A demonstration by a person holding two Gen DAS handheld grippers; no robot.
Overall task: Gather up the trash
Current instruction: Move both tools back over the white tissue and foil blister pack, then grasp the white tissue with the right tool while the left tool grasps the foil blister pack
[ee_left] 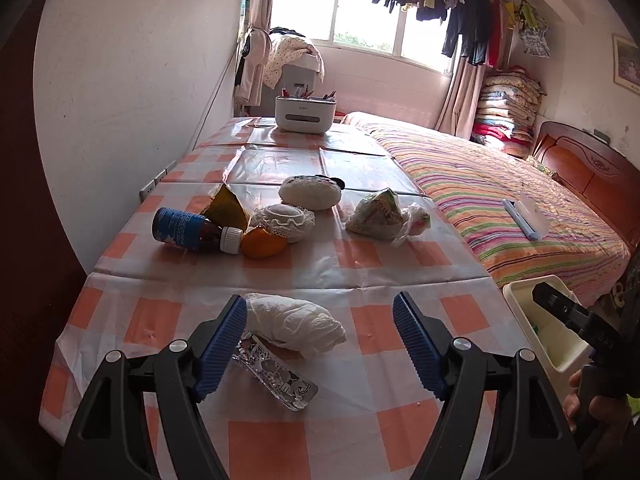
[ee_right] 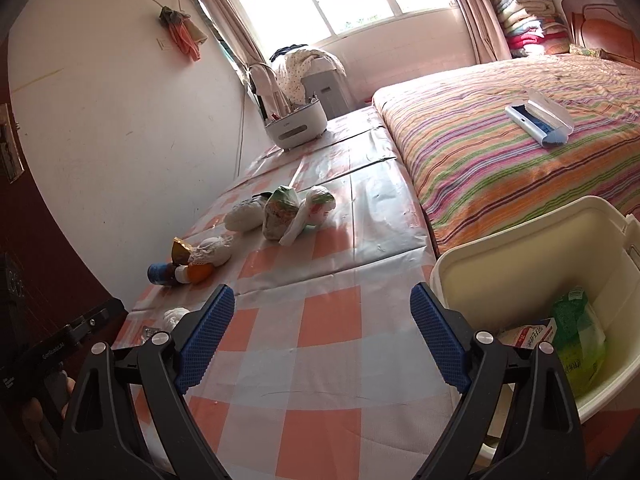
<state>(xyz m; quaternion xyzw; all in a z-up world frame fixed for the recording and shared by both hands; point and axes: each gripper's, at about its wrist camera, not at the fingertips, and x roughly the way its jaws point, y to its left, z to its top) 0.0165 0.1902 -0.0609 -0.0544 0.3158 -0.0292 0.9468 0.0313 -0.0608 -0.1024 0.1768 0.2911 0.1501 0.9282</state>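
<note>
- Left hand-held gripper [ee_left: 320, 344] spread wide, released, around crumpled tissue [ee_left: 294, 326]; blister pack [ee_left: 276, 376] print unreadable.
- Right hand-held gripper [ee_right: 322, 336] released over bare desk [ee_right: 320, 360] edge, beside bin [ee_right: 520, 248].

Crumpled tissue [ee_left: 294, 326] on foil blister pack [ee_left: 276, 376], near table edge.

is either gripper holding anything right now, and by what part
Nothing is held. The left gripper is open around the crumpled tissue, not clamped on it. The right gripper is open over bare tablecloth.
</note>
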